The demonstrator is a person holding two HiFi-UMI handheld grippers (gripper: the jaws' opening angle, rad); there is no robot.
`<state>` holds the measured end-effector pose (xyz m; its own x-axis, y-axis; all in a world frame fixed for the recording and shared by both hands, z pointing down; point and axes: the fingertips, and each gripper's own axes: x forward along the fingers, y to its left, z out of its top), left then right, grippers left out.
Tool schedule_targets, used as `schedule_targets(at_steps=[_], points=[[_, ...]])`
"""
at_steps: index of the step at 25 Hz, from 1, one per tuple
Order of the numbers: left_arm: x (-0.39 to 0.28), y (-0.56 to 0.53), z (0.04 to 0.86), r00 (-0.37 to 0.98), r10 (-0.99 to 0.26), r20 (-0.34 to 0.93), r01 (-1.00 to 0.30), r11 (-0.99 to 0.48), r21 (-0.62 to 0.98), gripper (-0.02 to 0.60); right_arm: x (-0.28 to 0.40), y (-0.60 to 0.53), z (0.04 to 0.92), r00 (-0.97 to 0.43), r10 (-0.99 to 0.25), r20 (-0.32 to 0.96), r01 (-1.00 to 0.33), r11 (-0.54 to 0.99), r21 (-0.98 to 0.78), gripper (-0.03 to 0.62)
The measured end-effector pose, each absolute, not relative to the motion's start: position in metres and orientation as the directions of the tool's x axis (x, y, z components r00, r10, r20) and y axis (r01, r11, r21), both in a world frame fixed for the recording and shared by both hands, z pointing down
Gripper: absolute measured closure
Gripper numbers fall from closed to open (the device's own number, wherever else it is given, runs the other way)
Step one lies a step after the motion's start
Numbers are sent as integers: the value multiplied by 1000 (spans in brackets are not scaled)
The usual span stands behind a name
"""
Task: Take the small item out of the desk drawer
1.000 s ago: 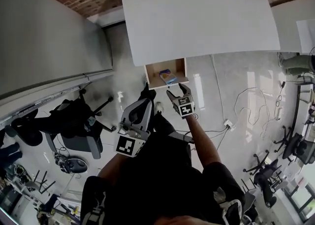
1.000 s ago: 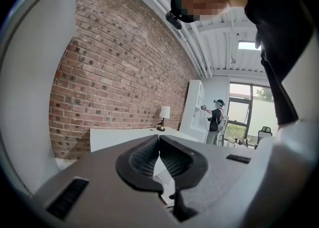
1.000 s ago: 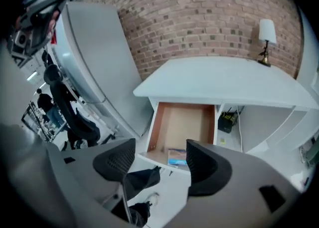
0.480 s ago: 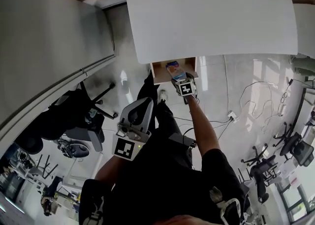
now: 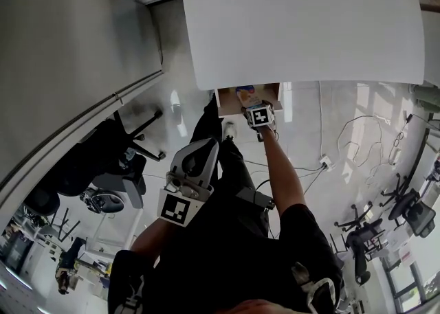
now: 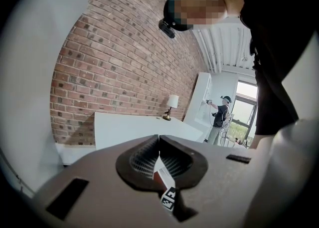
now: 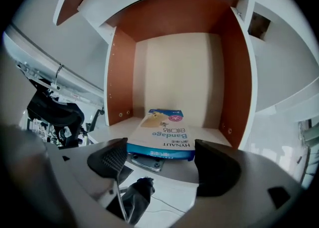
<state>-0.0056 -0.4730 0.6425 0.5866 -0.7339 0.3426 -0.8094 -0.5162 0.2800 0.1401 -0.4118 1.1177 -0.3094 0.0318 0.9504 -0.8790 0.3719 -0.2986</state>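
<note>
head view: since a second ago the right gripper (image 5: 260, 115) has travelled up to the front of the open drawer (image 5: 227, 99), its arm now stretched straight out; the left gripper (image 5: 189, 182) stays low by the lap; the bandage box (image 5: 245, 92) lies in the drawer under the smooth white desk top (image 5: 302, 24)

left gripper view: ribbed black pads (image 6: 144, 154) are pressed together on nothing, tilted up toward a brick wall (image 6: 124, 57)

right gripper view: the jaws are opening wide; the flat, glossy blue-and-white box (image 7: 162, 134) lies at the front edge of the drawer, between the pads, untouched; the drawer has brown side walls and a pale floor
</note>
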Motion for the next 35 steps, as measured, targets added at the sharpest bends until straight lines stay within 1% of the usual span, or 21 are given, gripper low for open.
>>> schedule_targets(at_steps=[3,6,9,11,14,17,20,23,28,31,35], points=[[-7,-471,643,584,-736,343,-811,-514,278,572,136,-412,1119,-297,24,955,-878,387,-283,194],[-6,-468,639,584,-741,332,-812,-519,268,572,134,-421,1116,-301,-34,953,-868,424,-259,195],[-5,-458,631,581,-748,322,-814,-519,261,572,138,-413,1110,-299,-12,954,-877,398,-270,195],[-2,-446,623,577,-751,321,-816,-514,264,572,138,-409,1090,-308,-2,951,-875,394,-282,195],[7,-428,601,573,-769,283,-818,-515,256,572,141,-411,1053,-342,-41,939,-865,405,-297,194],[16,-402,565,563,-809,171,-817,-513,262,572,147,-406,1000,-378,-108,919,-854,425,-301,194],[15,-362,543,535,-834,135,-828,-485,282,572,152,-389,938,-428,-197,882,-846,432,-314,194],[16,-332,524,505,-857,108,-848,-469,246,572,159,-381,870,-496,-315,809,-836,426,-346,192],[10,-294,495,469,-880,76,-872,-447,202,572,165,-360,750,-568,-517,640,-817,447,-364,189],[2,-279,482,468,-881,61,-872,-450,191,572,160,-339,681,-580,-624,523,-814,469,-343,189],[-10,-269,465,479,-877,39,-868,-467,172,572,152,-314,592,-558,-747,362,-829,476,-294,189]])
